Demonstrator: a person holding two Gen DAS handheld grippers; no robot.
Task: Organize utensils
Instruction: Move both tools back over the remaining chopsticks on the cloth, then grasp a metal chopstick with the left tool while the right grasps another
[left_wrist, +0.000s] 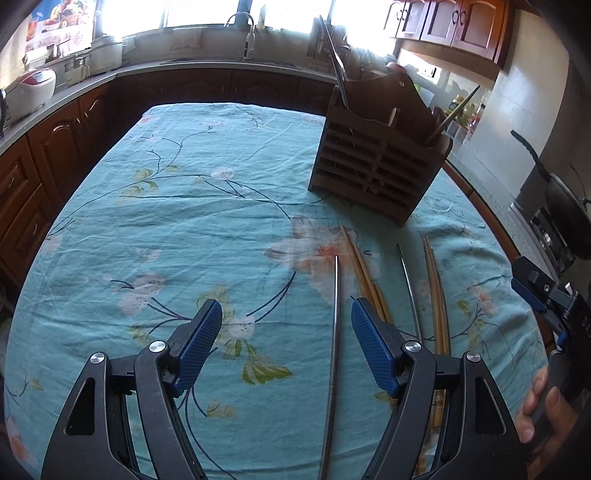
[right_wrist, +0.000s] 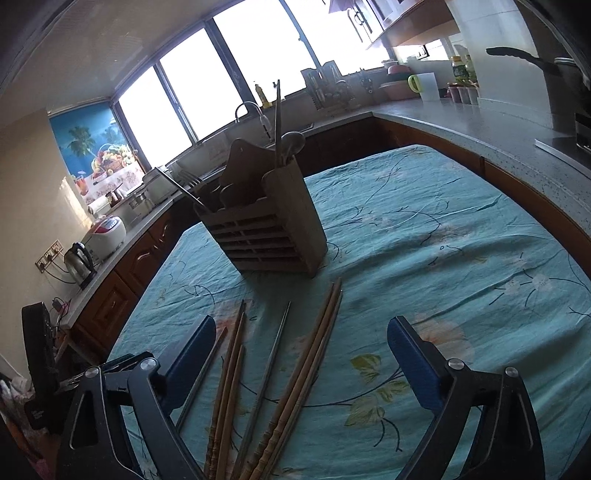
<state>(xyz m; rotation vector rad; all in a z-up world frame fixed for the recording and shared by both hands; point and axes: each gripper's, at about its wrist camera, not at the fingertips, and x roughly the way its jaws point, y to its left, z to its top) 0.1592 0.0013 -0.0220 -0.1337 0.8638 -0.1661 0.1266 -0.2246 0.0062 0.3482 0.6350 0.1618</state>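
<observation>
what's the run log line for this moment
left claw: open over grey metal chopstick | right claw: open over brown wooden chopsticks | slatted wooden utensil holder: upright on teal floral tablecloth

Wooden chopsticks (right_wrist: 236, 373) and thin metal chopsticks (left_wrist: 334, 332) lie loose, roughly parallel, on the desk's floral cloth, near an upright slatted wooden holder (left_wrist: 376, 162) with utensils standing inside.

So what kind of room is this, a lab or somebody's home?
Most likely a home kitchen: a sink tap under the window, a rice cooker on the counter, wooden cabinets, and a table with a floral cloth.
</observation>
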